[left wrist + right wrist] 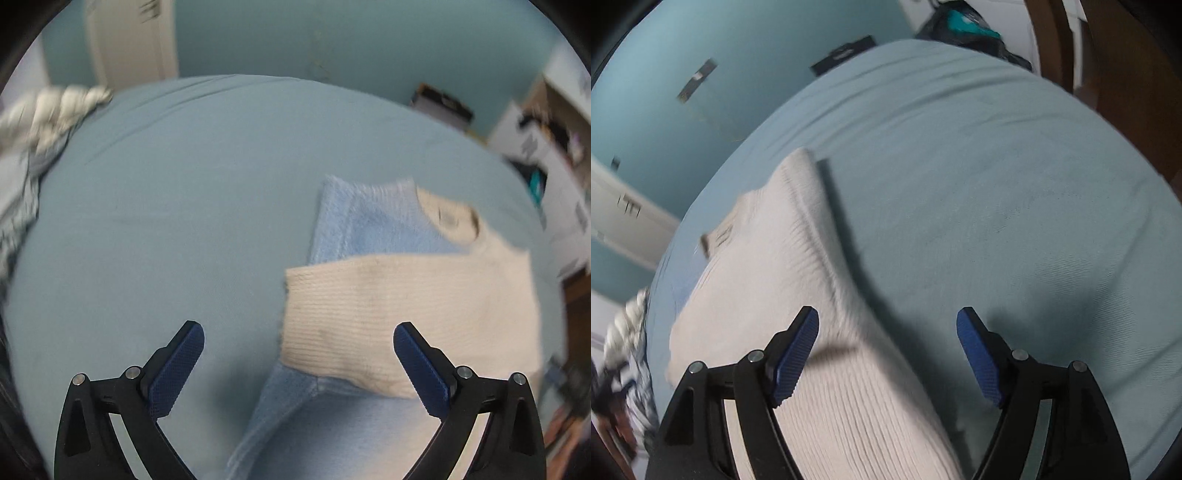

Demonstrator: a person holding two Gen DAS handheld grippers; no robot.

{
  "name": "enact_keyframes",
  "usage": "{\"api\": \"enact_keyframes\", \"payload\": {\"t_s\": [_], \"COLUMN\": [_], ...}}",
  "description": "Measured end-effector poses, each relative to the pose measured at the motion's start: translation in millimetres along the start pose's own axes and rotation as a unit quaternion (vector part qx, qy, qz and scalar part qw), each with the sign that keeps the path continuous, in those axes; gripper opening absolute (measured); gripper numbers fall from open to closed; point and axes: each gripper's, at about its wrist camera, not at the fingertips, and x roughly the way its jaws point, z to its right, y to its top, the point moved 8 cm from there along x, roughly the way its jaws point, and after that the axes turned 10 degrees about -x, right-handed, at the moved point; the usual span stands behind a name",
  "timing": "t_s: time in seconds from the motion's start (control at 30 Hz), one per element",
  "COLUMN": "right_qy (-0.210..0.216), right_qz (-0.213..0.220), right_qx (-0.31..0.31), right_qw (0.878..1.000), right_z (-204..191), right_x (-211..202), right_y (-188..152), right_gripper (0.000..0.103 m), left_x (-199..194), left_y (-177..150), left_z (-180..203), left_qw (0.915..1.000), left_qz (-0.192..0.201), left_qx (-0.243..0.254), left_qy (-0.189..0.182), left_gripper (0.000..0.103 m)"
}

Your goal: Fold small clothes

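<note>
Both tongs, left tongs (298,349) and right tongs (887,334), gape wide (nothing held) above the cream sweater (406,310).

sweater (406,314): cream, fine ribbed knit | towel (369,225): light blue, fuzzy, plain | bed sheet (166,221): pale grey-blue, plain | left tool (298,363): black frame, dark blue textured pads | right tool (887,352): same black and blue | wall (332,37): teal | clothes pile (40,114): white and grey, blurred
</note>
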Motion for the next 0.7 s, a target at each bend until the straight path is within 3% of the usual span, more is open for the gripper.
{"api": "enact_keyframes", "payload": {"t_s": [0.1,0.27,0.33,0.4,0.47,0.57,0.63,0.7], "right_qy": [0.022,-0.033,-0.051,-0.044,-0.035,-0.023,-0.056,-0.098], "right_qz": [-0.011,0.012,0.004,0.001,0.023,0.06,0.037,-0.013], "right_qx": [0.013,-0.052,-0.066,-0.036,-0.018,-0.078,-0.133,-0.161], "right_qw": [1.0,0.998,0.997,0.998,0.999,0.995,0.989,0.982], "right_z": [-7.2,-39.1,-38.5,-35.9,-38.5,-68.9,-80.6,-72.9], "right_x": [26.4,38.0,44.3,40.4,27.6,15.8,31.1,57.0], "right_y": [-2.0,-8.6,-10.2,-9.5,2.6,12.3,4.1,-11.7], "right_gripper": [0.074,0.074,0.079,0.08,0.08,0.08,0.08,0.079], "left_x": [18.3,84.9,102.6,107.0,109.4,111.9,112.2,107.6], "left_y": [-17.0,-45.2,-51.0,-50.7,-50.0,-47.7,-46.1,-44.2], "left_z": [25.1,47.7,42.8,38.8,34.4,30.0,28.2,24.5], "left_qw": [0.9971,0.9846,0.9826,0.9873,0.9902,0.9917,0.992,0.9921], "left_qz": [0.0,-0.004,-0.011,-0.001,-0.008,-0.023,-0.031,-0.042], "left_qx": [0.073,0.145,0.146,0.124,0.108,0.101,0.096,0.08], "left_qy": [0.021,0.097,0.114,0.1,0.089,0.077,0.076,0.087], "left_gripper": [0.103,0.103,0.103,0.103,0.103,0.103,0.103,0.103]}}
